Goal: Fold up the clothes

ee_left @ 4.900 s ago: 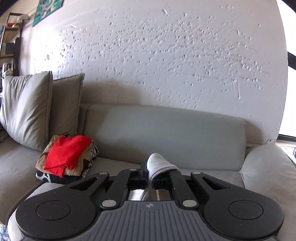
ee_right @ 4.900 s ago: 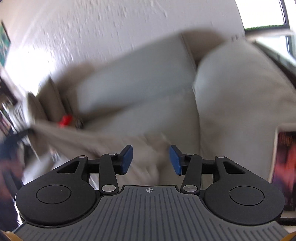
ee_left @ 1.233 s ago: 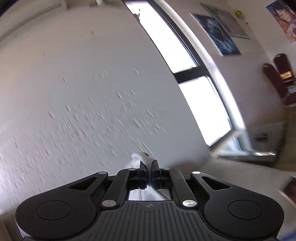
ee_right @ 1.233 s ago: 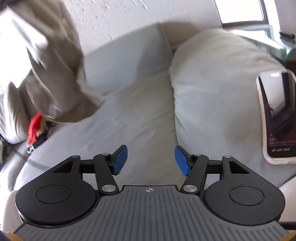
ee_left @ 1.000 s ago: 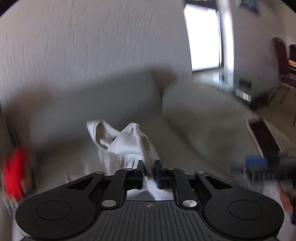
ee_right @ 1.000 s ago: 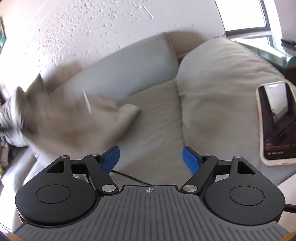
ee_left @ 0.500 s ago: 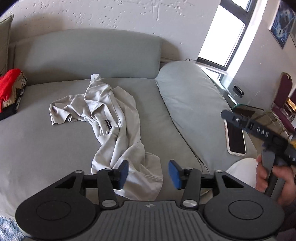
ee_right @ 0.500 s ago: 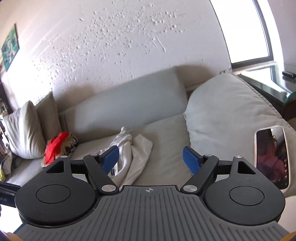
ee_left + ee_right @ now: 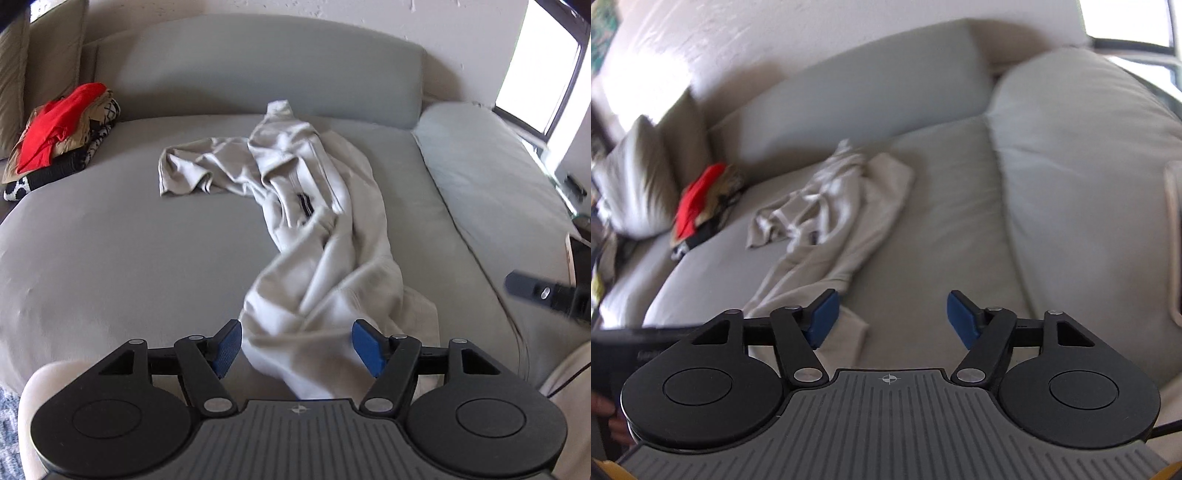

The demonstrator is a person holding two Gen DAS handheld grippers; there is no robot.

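Opening, the left gripper (image 9: 296,345) is hovering over the near end of the light grey shirt (image 9: 314,229), cloth between the blue pads but not pinched. Closing slightly, the right gripper (image 9: 889,314) is empty over bare sofa cushion (image 9: 945,221). Shirt is lying crumpled mid-seat, apart from the stacked clothes (image 9: 59,136). Step: spreading flat; next probably means gripping two hem corners.

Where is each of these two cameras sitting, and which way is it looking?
Left wrist: on the left gripper, jaws opening, looking down at the crumpled light-grey shirt on the grey sofa.
Right wrist: on the right gripper, jaws closing on nothing; a hand shows.
Both share the shirt and the red-topped clothes pile.
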